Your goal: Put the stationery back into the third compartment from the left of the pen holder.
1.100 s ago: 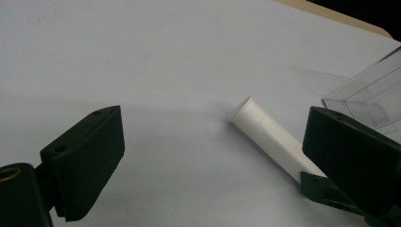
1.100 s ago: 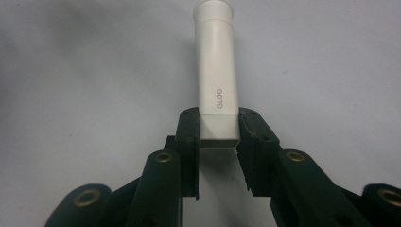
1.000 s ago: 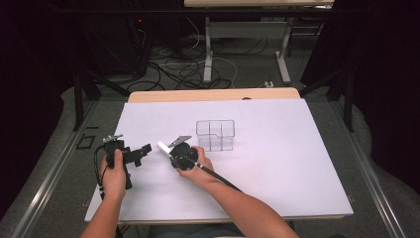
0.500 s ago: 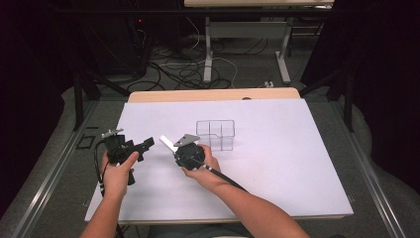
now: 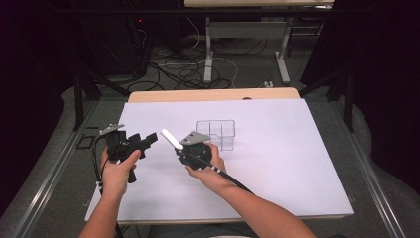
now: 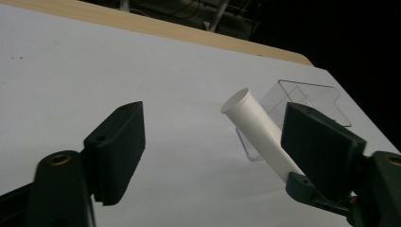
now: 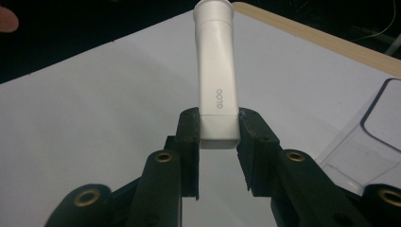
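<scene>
A clear plastic organizer [image 5: 216,133] is sitting on the white desk [image 5: 277,163], and I am seeing nothing in its compartments. I am holding both hands above the desk's near left part, forearms coming in from the bottom edge. My right hand-held gripper [image 5: 174,142] is clamping its jaws on the base of a white tube [image 7: 217,75] marked GLOO, pointing it toward the left one. My left hand-held gripper [image 5: 147,139] is standing wide open, gripping nothing, just beside the tube's tip.
</scene>
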Motion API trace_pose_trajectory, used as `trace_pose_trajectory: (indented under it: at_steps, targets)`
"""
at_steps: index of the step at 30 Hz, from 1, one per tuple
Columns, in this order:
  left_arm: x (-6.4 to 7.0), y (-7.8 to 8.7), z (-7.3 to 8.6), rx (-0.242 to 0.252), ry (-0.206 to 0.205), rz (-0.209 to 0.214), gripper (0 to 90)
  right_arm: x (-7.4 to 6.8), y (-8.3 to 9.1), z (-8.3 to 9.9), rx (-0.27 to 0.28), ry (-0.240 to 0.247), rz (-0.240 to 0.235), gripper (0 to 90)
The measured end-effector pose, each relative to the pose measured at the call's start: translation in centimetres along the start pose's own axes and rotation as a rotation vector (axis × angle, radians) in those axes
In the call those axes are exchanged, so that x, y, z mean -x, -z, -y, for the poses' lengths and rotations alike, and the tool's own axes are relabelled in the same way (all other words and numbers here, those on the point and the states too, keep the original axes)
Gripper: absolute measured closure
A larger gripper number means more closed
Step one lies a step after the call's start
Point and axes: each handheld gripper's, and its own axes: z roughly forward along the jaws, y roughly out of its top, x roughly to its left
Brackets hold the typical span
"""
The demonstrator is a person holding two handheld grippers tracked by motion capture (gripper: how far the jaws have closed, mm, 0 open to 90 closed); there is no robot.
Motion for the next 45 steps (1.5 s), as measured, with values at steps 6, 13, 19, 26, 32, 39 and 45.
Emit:
trace_pose_trajectory:
  at_steps: [6,13,19,26,32,39,45]
  targets:
    - [0.8,-0.2,0.3,-0.023,0.011,0.069,29.8,0.4,0.8,0.2,0.028,-0.018,0.010,71.1]
    - [2.1,-1.3,1.1,-0.093,0.000,0.145,34.0,0.9,1.7,0.9,0.038,-0.037,0.020,71.0]
    - [2.6,-2.1,1.7,-0.132,0.044,0.173,41.2,1.0,2.0,1.4,0.058,-0.039,0.027,71.0]
    - [2.3,-2.9,2.2,-0.140,0.113,0.191,47.7,0.8,1.9,1.7,0.042,-0.065,0.006,71.0]
    - [1.9,-3.3,2.5,-0.111,0.174,0.201,54.5,0.1,1.6,1.8,0.061,-0.074,-0.016,71.0]
    - [1.8,-3.7,2.8,-0.102,0.222,0.214,53.9,-0.7,1.5,1.7,0.053,-0.085,-0.046,71.0]
    - [1.9,-4.1,3.0,-0.119,0.232,0.227,55.7,-1.0,1.4,1.5,0.068,-0.096,-0.069,71.0]
